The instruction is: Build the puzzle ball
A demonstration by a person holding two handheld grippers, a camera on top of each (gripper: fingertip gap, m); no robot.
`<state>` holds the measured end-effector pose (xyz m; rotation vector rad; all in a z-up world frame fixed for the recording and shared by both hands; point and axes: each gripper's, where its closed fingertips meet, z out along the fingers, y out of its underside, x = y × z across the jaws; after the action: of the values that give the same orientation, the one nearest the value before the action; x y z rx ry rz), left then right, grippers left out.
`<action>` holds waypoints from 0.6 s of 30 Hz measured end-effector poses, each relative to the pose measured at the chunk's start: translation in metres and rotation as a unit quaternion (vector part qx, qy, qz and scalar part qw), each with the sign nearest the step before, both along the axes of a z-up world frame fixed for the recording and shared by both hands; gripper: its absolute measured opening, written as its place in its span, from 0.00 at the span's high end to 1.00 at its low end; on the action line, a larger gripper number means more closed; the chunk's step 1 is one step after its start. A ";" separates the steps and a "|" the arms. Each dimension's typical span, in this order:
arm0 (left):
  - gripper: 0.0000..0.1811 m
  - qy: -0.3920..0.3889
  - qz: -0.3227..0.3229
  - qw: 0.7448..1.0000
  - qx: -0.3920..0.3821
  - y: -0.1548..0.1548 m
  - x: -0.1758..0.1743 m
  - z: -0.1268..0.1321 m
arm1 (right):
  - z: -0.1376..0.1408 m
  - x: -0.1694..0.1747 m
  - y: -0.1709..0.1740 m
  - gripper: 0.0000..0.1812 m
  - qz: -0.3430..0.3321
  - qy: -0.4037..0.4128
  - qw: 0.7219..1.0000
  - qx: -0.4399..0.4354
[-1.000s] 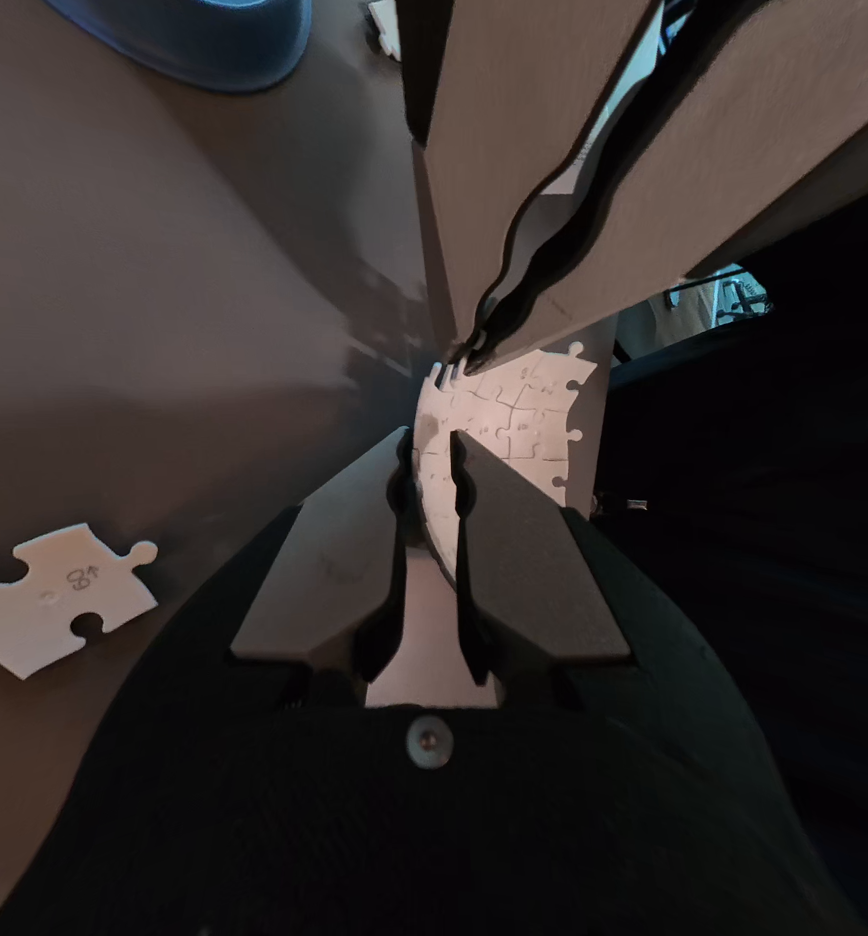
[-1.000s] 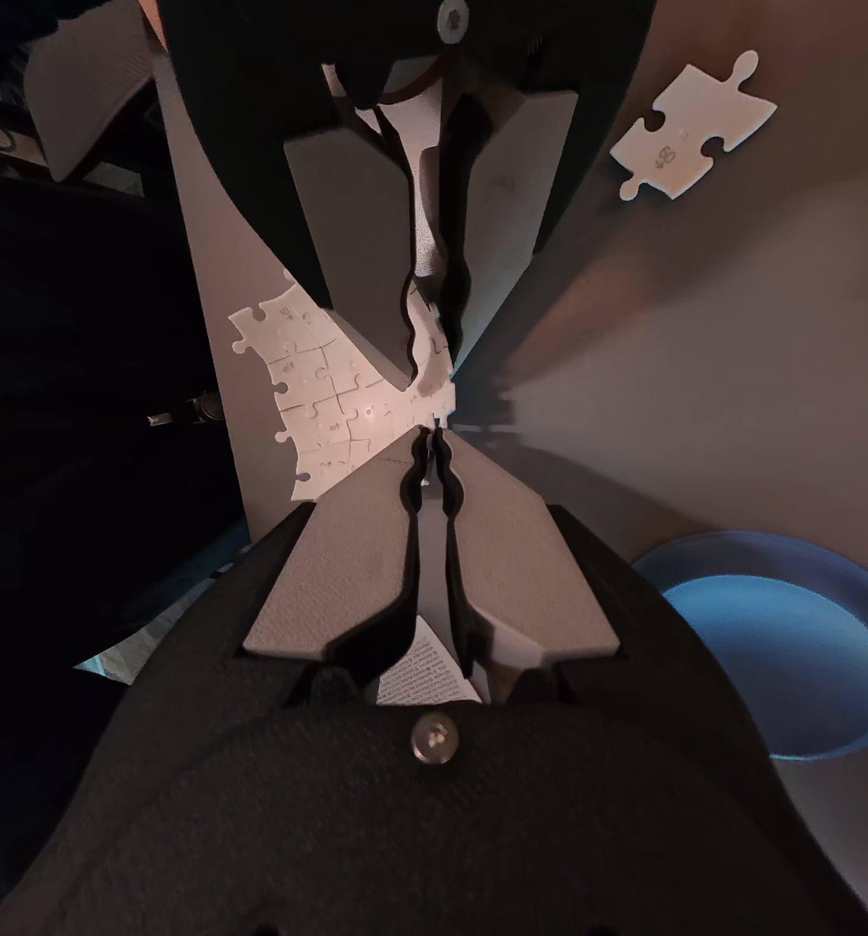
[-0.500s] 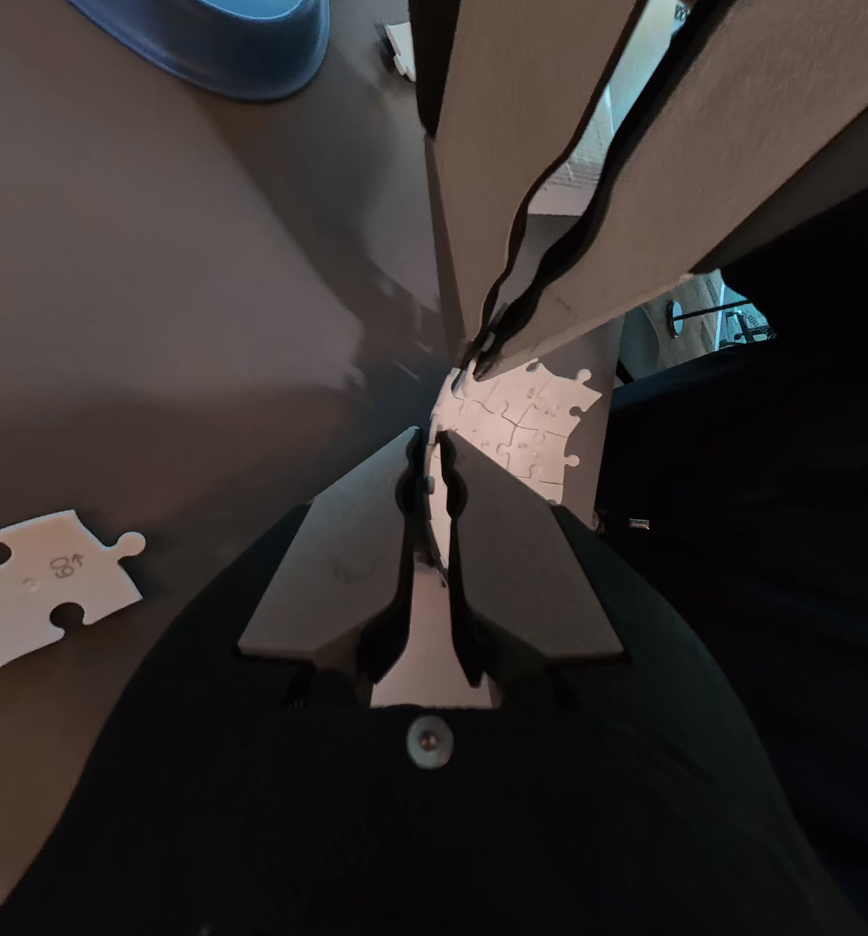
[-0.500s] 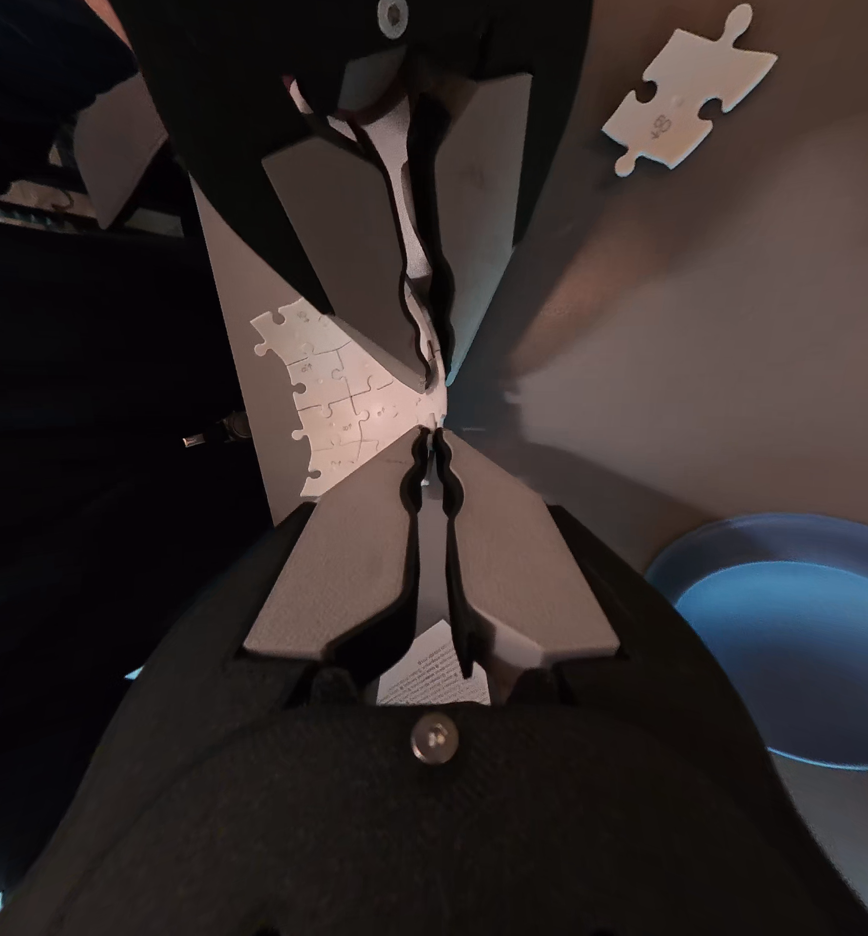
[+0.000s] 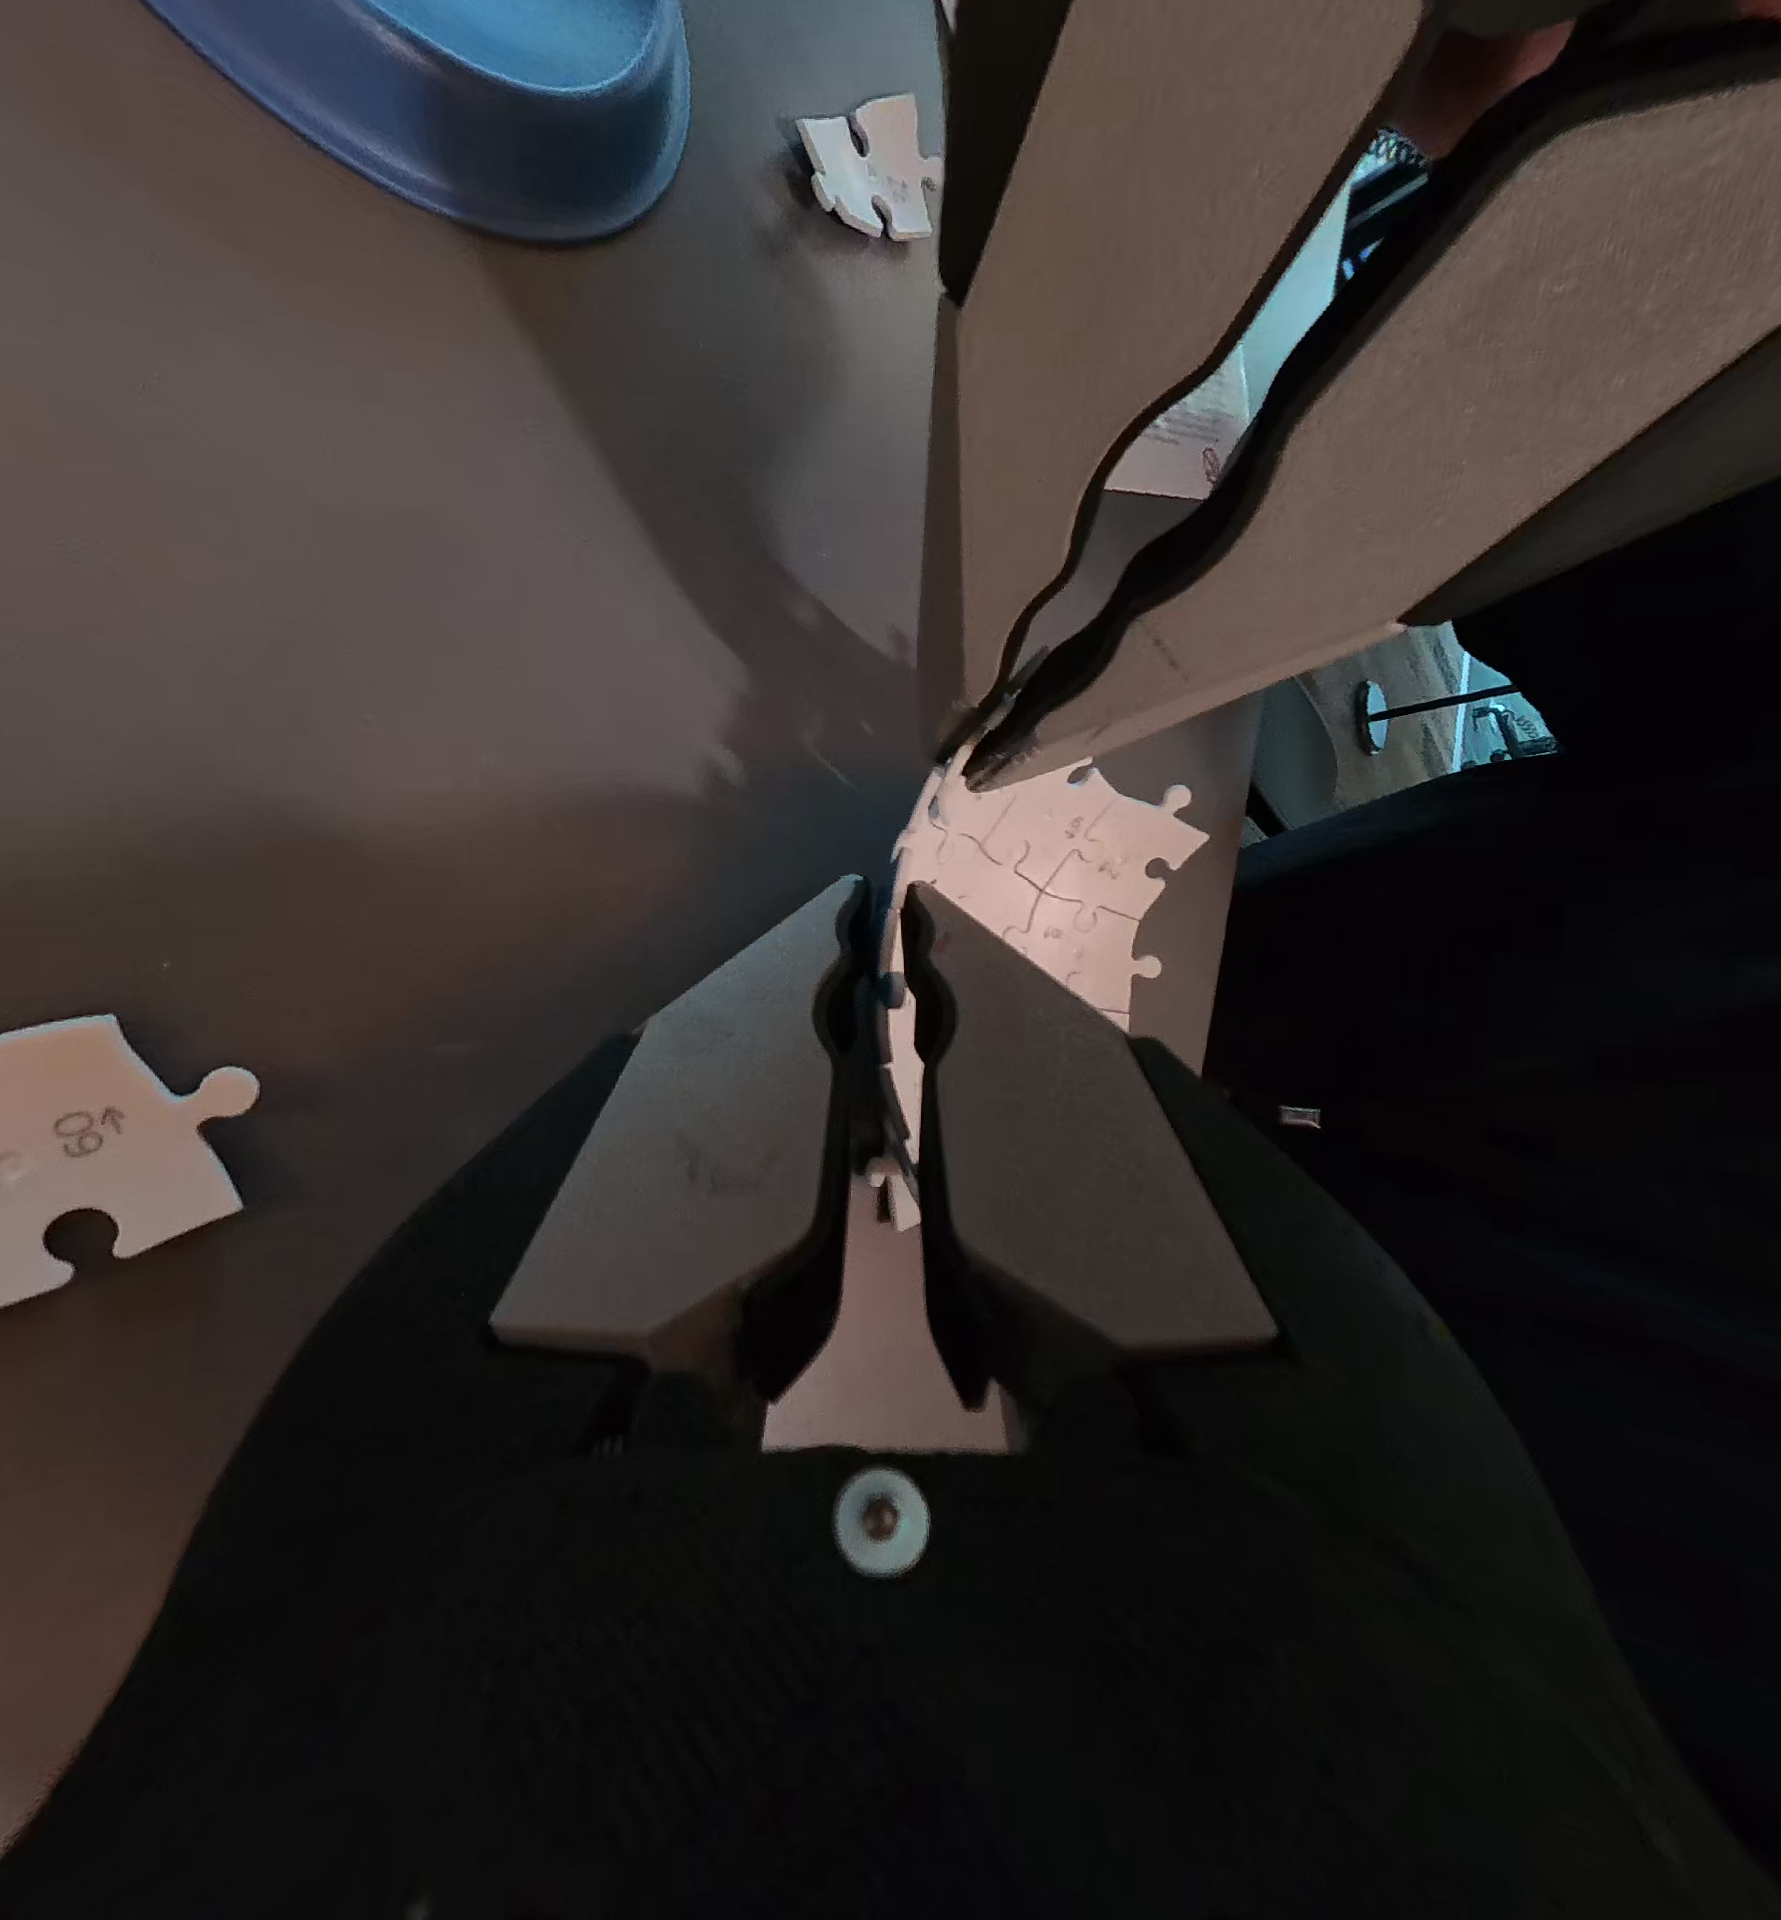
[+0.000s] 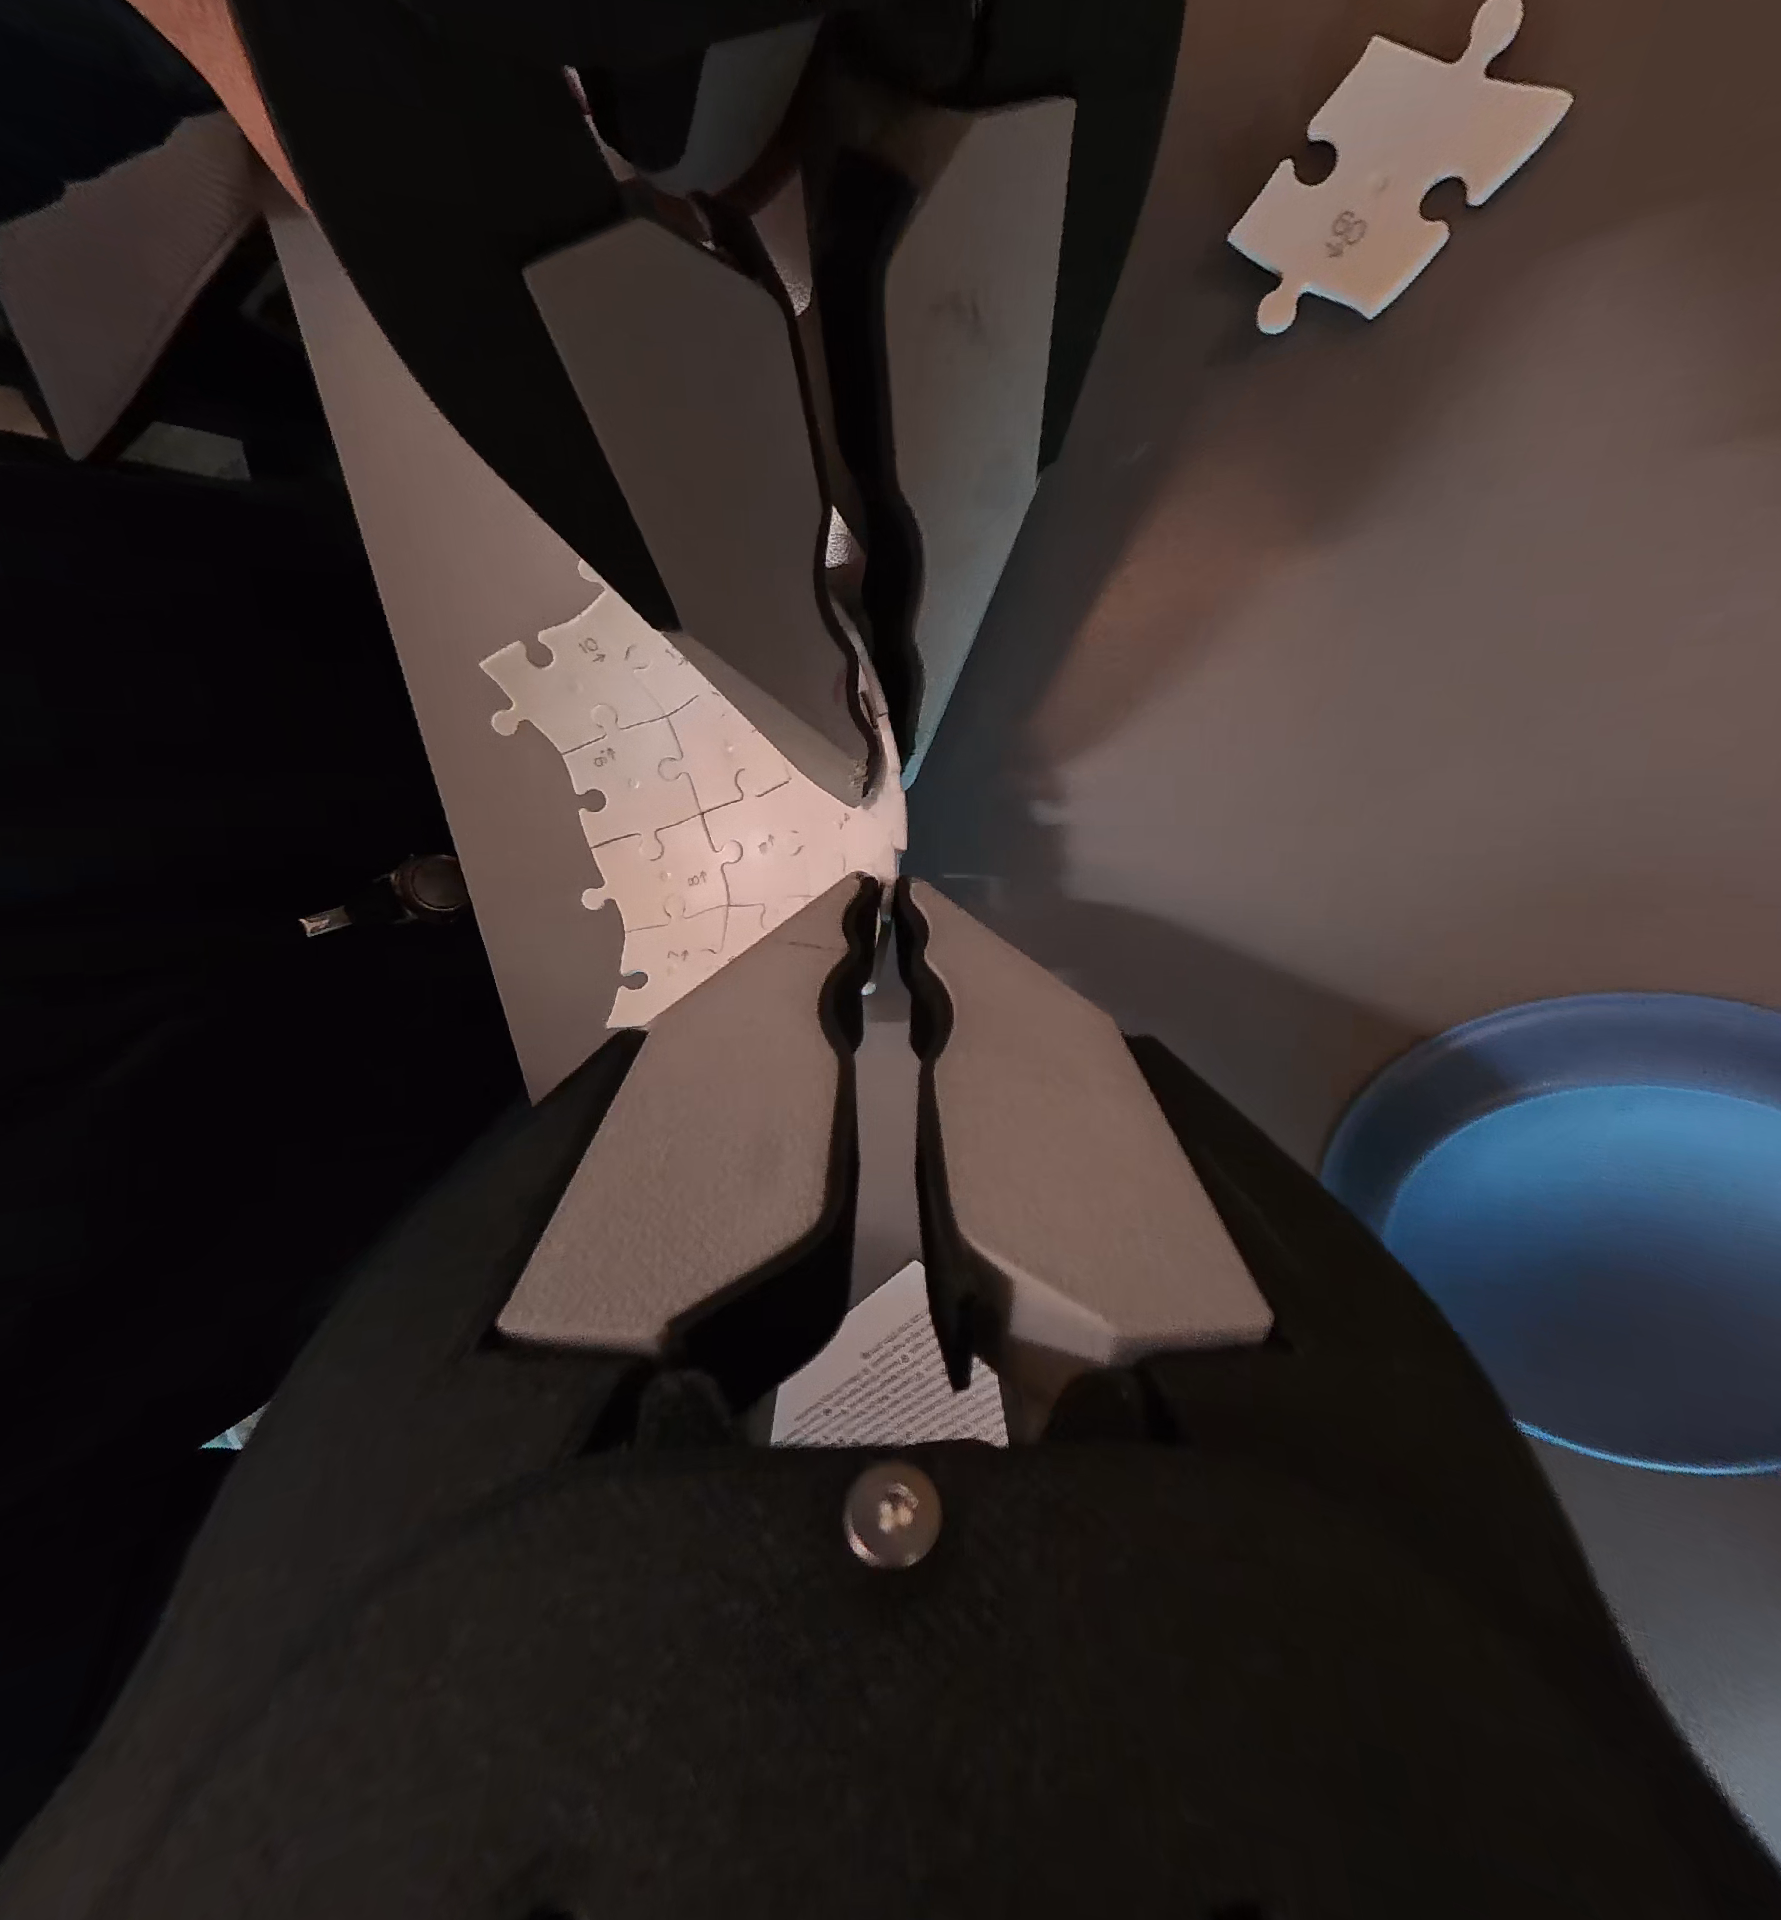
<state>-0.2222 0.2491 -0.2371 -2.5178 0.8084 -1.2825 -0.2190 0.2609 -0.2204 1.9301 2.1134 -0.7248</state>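
Curved white interlocked puzzle section (image 5: 1062, 883)

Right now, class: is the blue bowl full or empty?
Empty as far as shows. The right wrist view looks into the blue bowl and shows only bare blue inside; loose puzzle pieces lie outside on the table.

Left wrist view: close, down along left claw (image 5: 881, 894) toward counter (image 5: 346, 623). Right wrist view: close, facing opposite, along right claw (image 6: 881, 888). Shared: joined puzzle panel (image 5: 1062, 883) (image 6: 678, 810), blue bowl (image 5: 512, 114) (image 6: 1613, 1268), loose piece (image 5: 65, 1153) (image 6: 1385, 197).
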 end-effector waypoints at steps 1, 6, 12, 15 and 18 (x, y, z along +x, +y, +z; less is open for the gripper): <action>0.98 0.000 0.001 1.000 -0.001 0.000 0.000 0.000 | 0.000 0.000 0.000 1.00 0.000 0.000 1.000 0.002; 0.99 0.001 0.008 1.000 0.004 0.000 0.000 0.001 | 0.000 0.000 -0.001 1.00 0.000 0.003 1.000 0.012; 0.99 -0.001 0.010 1.000 0.002 -0.003 -0.001 0.002 | 0.001 -0.002 0.001 0.98 0.003 0.021 0.999 0.032; 0.99 -0.005 0.011 1.000 0.003 -0.003 -0.001 0.003 | 0.003 -0.001 -0.001 0.99 0.005 0.031 0.999 0.031; 0.98 -0.002 0.010 1.000 0.004 -0.003 -0.001 0.003 | 0.003 -0.001 -0.002 0.99 0.006 0.035 0.999 0.034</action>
<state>-0.2233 0.2458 -0.2341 -2.5092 0.7827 -1.2751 -0.2201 0.2587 -0.2175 1.9524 2.2153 -0.7388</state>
